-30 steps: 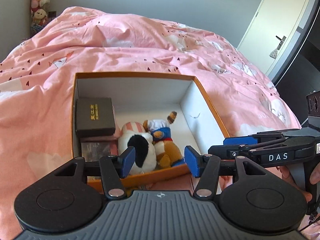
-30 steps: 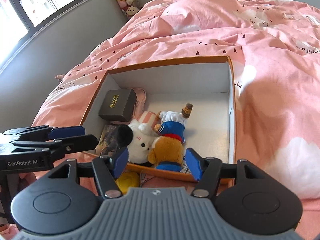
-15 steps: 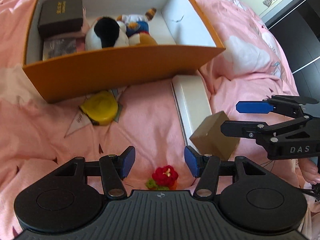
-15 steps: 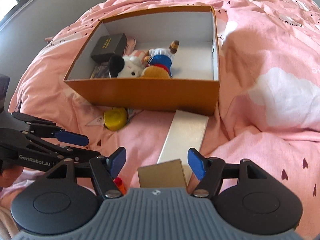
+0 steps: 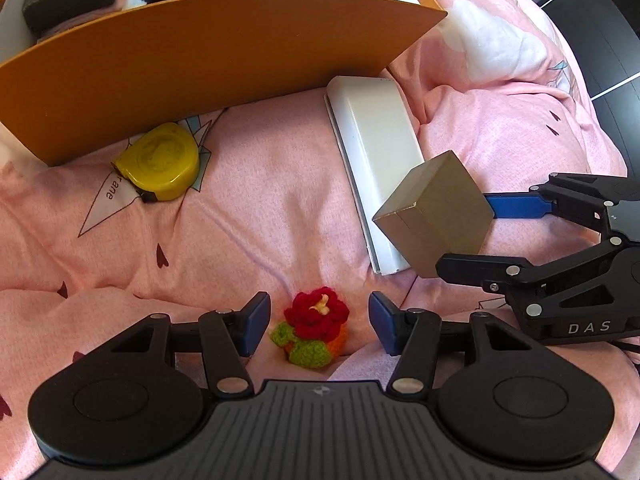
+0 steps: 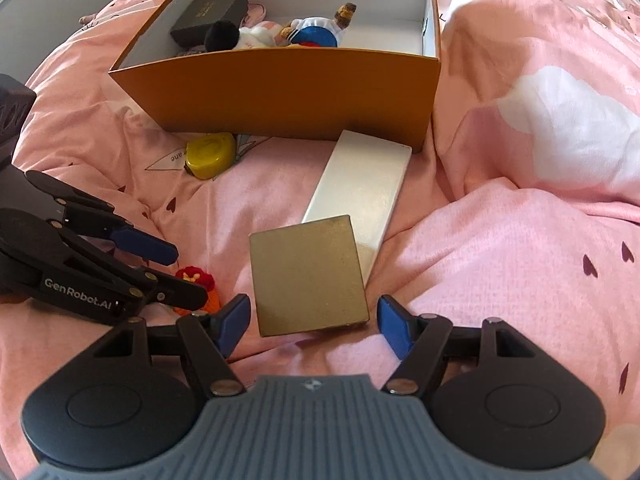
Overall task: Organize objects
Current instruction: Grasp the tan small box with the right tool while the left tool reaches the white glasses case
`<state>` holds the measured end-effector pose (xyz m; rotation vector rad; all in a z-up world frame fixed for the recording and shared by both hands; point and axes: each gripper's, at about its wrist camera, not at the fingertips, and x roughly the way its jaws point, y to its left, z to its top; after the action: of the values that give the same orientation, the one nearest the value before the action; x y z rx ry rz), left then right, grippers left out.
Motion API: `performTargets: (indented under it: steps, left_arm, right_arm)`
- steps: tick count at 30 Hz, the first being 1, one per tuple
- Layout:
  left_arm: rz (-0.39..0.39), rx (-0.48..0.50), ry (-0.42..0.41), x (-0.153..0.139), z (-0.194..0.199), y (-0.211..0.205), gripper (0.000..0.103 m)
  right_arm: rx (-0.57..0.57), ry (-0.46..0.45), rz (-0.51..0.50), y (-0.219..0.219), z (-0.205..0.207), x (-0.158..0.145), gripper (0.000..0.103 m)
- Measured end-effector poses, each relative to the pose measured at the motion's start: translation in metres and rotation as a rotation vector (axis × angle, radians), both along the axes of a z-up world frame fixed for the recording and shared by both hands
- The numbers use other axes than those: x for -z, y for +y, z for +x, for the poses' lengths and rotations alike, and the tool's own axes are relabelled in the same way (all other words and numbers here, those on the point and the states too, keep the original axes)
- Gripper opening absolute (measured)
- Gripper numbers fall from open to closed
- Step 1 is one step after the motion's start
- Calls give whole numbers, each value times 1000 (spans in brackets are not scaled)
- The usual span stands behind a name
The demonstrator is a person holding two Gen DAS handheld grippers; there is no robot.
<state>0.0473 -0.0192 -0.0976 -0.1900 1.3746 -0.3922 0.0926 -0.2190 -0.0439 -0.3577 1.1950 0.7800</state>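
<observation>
We work on a bed (image 5: 280,208) under a pink duvet, soft and rumpled, so everything loose sits slightly sunk and tilted in its folds. At twelve o'clock in both wrist views stands the orange storage box (image 6: 288,88), open on top, and we judge it the collecting place: it holds a dark gift box (image 6: 210,14) at its ten o'clock corner with two plush toys (image 6: 280,34) lying beside it. Leaning out from the box's front wall toward five o'clock lies a long white carton (image 5: 374,160), its far end touching or nearly touching that wall. A tan cardboard cube (image 6: 308,276) rests propped on the carton's near end, which is why it sits tipped on one edge. A yellow tape measure (image 5: 160,164) lies just beside the box front at ten o'clock, probably waiting its turn. Smallest is a crocheted red flower (image 5: 316,326) with green leaves, low on the duvet.

Our right gripper (image 6: 314,322) has its fingers spread wide on either side of the cube, apart from it, lined up for a pinch across two flat faces. Our left gripper (image 5: 318,324) likewise has its fingers wide, bracketing the flower without touching it. We reckon each hand is taking the piece nearest it, so both can go into the box
</observation>
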Motion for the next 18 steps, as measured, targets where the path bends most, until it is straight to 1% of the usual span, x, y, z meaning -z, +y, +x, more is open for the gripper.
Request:
performTargets:
  steps: [5, 6, 7, 10, 14, 18]
  left_arm:
    - [6, -2, -35, -5, 2, -4, 64]
    - [4, -1, -40, -6, 3, -4, 64]
    - [4, 1, -48, -7, 4, -6, 64]
    - [8, 8, -68, -11, 7, -10, 64]
    - [6, 23, -99, -17, 16, -18, 64]
    - [2, 16, -128, -23, 29, -29, 64]
  right_arm:
    - [-16, 2, -4, 0, 0, 5, 71]
    - [-17, 0, 1, -1, 0, 6, 70]
    - [-16, -2, 3, -1, 0, 6, 64]
    - [-6, -3, 22, -4, 1, 3, 63]
    - [0, -39, 41, -9, 1, -11, 63]
    - [43, -89, 59, -19, 11, -29, 63]
